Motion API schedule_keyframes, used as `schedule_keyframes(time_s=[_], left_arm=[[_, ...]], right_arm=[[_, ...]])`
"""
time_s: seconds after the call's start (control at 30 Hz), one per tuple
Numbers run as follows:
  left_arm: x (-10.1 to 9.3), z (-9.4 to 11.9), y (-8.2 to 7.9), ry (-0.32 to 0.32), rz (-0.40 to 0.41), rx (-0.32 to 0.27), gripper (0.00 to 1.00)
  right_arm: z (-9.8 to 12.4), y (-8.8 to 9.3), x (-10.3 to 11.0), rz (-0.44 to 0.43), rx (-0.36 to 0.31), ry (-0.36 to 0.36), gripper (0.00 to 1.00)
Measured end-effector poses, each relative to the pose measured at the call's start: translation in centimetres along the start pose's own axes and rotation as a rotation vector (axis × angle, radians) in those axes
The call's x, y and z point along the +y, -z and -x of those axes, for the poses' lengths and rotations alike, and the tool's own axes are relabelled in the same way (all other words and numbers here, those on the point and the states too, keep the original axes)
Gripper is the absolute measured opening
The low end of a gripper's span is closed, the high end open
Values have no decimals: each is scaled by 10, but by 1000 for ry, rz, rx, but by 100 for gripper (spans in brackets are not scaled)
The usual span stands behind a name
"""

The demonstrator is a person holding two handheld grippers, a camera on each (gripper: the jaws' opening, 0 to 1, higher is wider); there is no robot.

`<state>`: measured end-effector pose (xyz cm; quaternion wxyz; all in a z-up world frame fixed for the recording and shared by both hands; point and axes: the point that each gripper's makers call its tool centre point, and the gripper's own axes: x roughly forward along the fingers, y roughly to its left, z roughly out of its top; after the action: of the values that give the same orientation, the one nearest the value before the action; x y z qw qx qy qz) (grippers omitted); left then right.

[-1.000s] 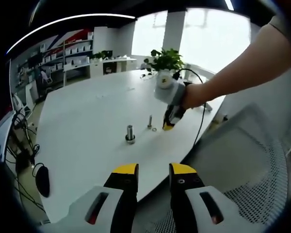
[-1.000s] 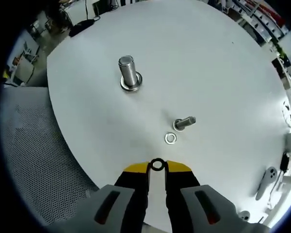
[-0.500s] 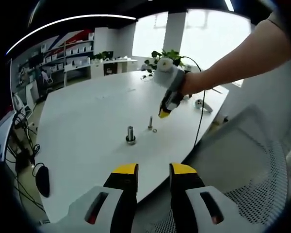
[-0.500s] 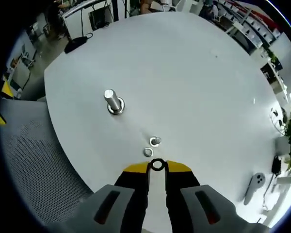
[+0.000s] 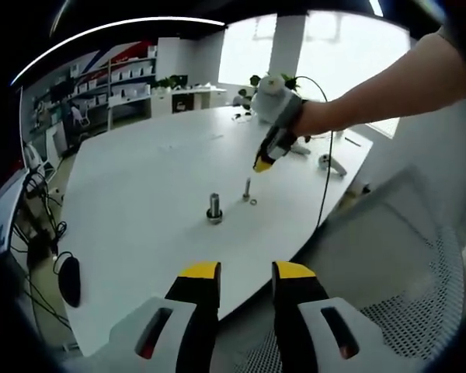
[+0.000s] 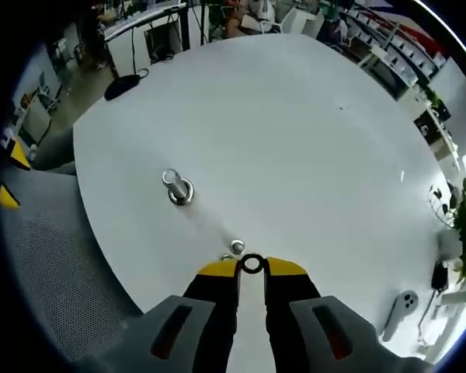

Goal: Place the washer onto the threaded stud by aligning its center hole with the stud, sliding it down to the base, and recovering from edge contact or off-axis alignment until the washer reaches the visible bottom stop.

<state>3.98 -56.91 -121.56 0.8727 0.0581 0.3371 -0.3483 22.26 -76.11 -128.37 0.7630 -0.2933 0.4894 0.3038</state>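
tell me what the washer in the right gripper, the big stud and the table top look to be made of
Washer: dark ring, probably blackened steel or rubber; too small to tell.
Big stud: bright metal, likely plain or plated steel, with a shiny top face and flanged base.
Table top: smooth matte white, probably laminate or painted board; it shows soft glare with no grain.

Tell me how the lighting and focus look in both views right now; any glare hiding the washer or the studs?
Left gripper view: bright windows wash out the background, but the white table and large stud stay readable, though small. Right gripper view: even light, no glare; washer sharp between the right gripper tips; strong fisheye bending at the table's edge.
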Motion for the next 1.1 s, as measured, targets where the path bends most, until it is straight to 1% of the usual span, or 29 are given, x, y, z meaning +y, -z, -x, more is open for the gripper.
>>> schedule_keyframes(time_s=[0.17,0.2,0.23,0.27,0.3,0.43,0.47,0.53,0.63,0.73,0.97,1.1], left_arm=[[1,1,1,-4,9,5,25],[1,1,1,-4,11,6,25],[1,0,1,-4,11,7,25],[1,1,1,-6,8,5,25],[2,1,1,-8,7,3,25],[2,1,1,-9,10,4,25],[2,1,1,-10,9,4,25],[2,1,0,-11,7,2,25],[3,1,0,-14,5,0,25],[3,1,-1,-14,5,-1,25],[1,0,2,-9,5,12,24],[1,0,2,-7,5,15,24]], right_arm=[[-8,-3,4,11,12,-30,14],[-10,-6,11,18,-2,-65,14],[-10,-8,17,20,-14,-83,14],[-11,-8,19,34,-6,-73,14],[-14,-5,16,88,21,-52,14],[-21,0,21,86,37,-62,14],[-22,1,21,87,40,-61,14],[-22,1,16,94,42,-35,14],[-23,1,15,73,38,-38,14],[-25,0,14,94,35,-33,14],[-32,-2,15,98,42,-47,14],[-39,3,17,97,58,-61,14]])
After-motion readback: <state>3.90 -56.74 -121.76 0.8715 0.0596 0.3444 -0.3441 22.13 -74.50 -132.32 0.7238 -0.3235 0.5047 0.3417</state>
